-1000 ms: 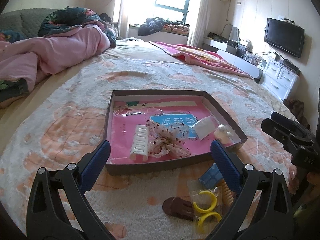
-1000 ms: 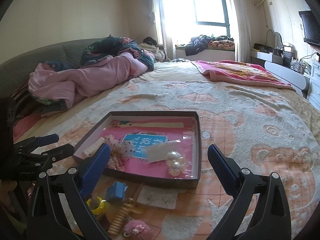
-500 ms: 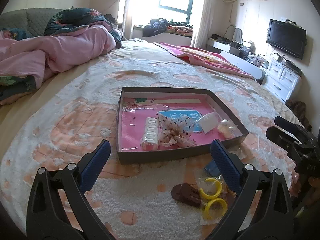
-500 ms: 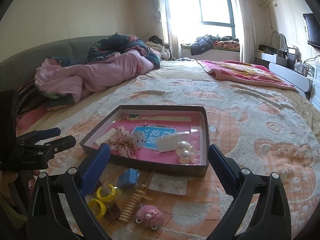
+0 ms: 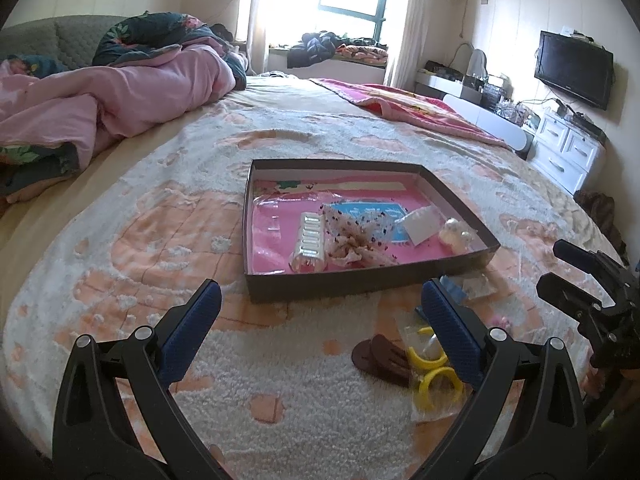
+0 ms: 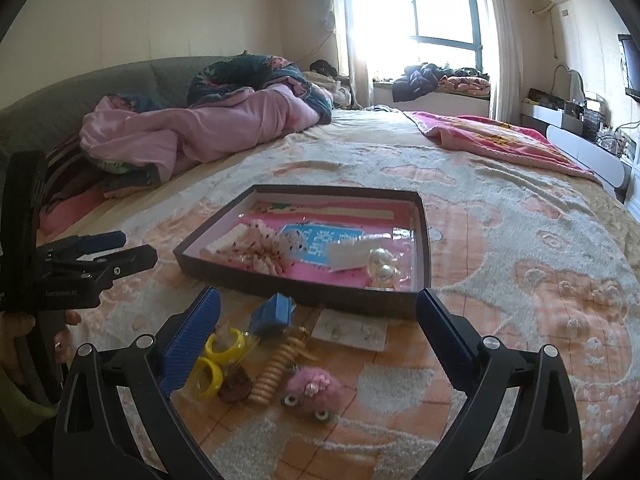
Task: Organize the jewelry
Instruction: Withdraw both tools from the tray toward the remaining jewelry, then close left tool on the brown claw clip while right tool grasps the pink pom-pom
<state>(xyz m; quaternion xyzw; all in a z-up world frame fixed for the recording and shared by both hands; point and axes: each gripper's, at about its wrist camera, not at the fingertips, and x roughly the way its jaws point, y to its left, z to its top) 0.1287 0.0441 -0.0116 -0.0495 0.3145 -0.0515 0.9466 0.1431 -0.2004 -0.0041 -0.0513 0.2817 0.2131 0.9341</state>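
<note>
One tray (image 6: 423, 240), two yellow rings (image 6: 216, 356).

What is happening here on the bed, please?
A person holds two grippers above a bedspread and sorts jewelry into a shallow box. Both the left gripper and right gripper are open and empty. The box already holds pearl pieces and a floral scrunchie. Yellow rings, a blue clip and a pink fluffy piece lie outside.

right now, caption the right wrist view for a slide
Open right tongs hover over loose hair accessories beside a shallow box on the bed.
</note>
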